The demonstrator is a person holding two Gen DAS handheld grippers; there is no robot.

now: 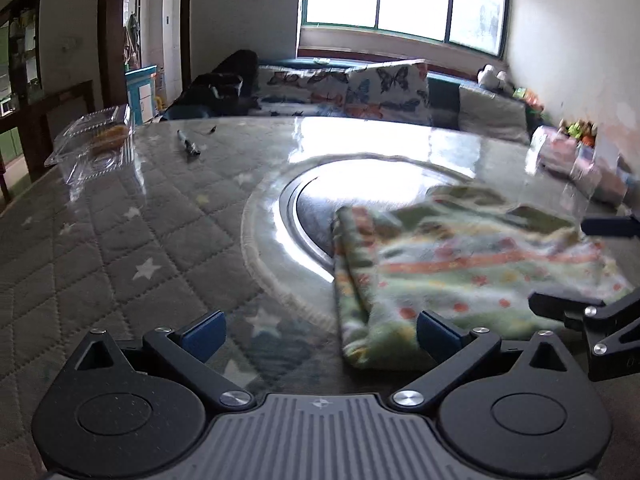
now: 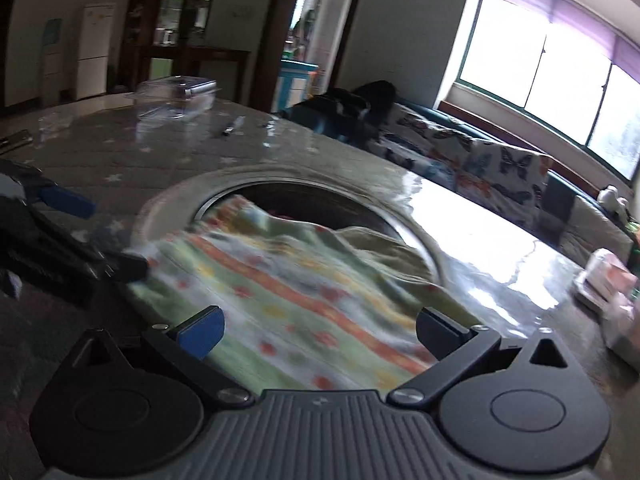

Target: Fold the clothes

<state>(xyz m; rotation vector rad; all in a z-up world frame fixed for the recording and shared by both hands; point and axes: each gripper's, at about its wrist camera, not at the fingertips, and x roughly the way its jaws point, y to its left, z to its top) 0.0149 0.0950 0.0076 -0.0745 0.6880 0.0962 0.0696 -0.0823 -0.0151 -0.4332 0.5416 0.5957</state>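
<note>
Left tongs: my left tongs [image 1: 320, 334] are spread wide and hold nothing; the blue pad on their right side sits just at the near left corner of the cloth, the other pad over bare quilted cover.
Right tongs: my right tongs [image 2: 318, 334] are also spread and empty, hovering directly over the near edge of the cloth, which fills the gap between the pads.
Cloth: the flowered, striped cloth [image 1: 460, 264] lies bunched on the worktop [image 1: 120, 240], its far part draped over the round inset [image 1: 304, 208] in the middle.
Direction from tongs: ahead and to the right of my left tongs; straight ahead and below my right.
Long axis: judged from the orange stripe, it runs roughly across the left wrist view, and diagonally away to the right in the right wrist view; blur makes this uncertain.
Nearer hand: the right, by my reading.
Coming move: probably each tongs closing on a near corner to lift and fold away.
Surroundings: a clear plastic box [image 1: 92, 140] and a pen [image 1: 188, 146] lie well apart, at the far left.
</note>
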